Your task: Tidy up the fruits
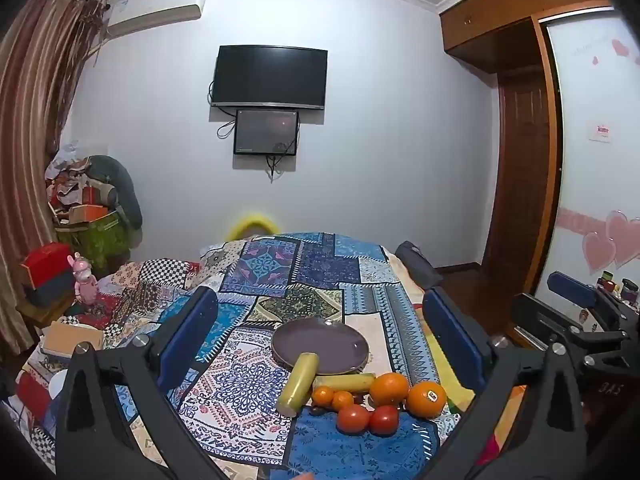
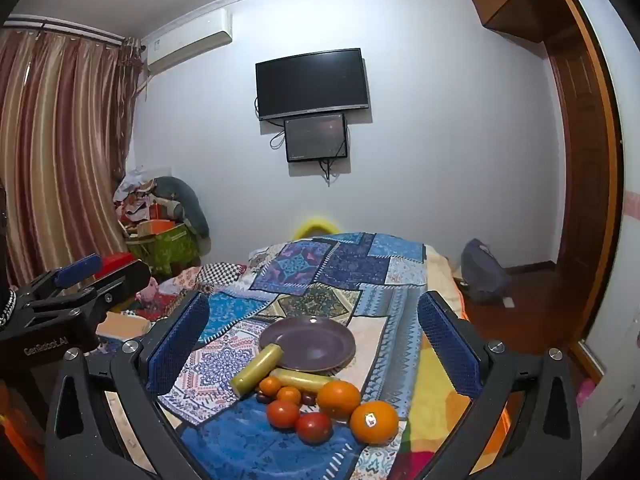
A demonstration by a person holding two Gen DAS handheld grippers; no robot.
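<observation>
Currently both grippers hover above the bed, jaws spread wide, nothing between them. My left gripper [image 1: 320, 336] frames the fruit pile; my right gripper [image 2: 314, 340] frames the same pile, seen slightly from the other side.

Fruit sits on a patchwork blue-patterned cloth [image 1: 248, 392] spread over the bed. Round dark purple plate [image 1: 320, 344] lies flat on the cloth, bare on top. One pale yellow-green cylindrical fruit [image 1: 298, 384] leans with its far end on the plate's near rim. A second one [image 1: 344, 382] lies flat just beside the rim, touching the first.

Nearer to me: two small orange tangerines [image 1: 332, 397] side by side, two red tomatoes [image 1: 367, 419] touching each other, a large orange [image 1: 388, 389], and a stickered orange [image 1: 426, 399] just beside it. Small dark fruits between the tangerines and oranges: kind unclear.

Black wall-mounted television [image 1: 270, 78] hangs on the far wall.
</observation>
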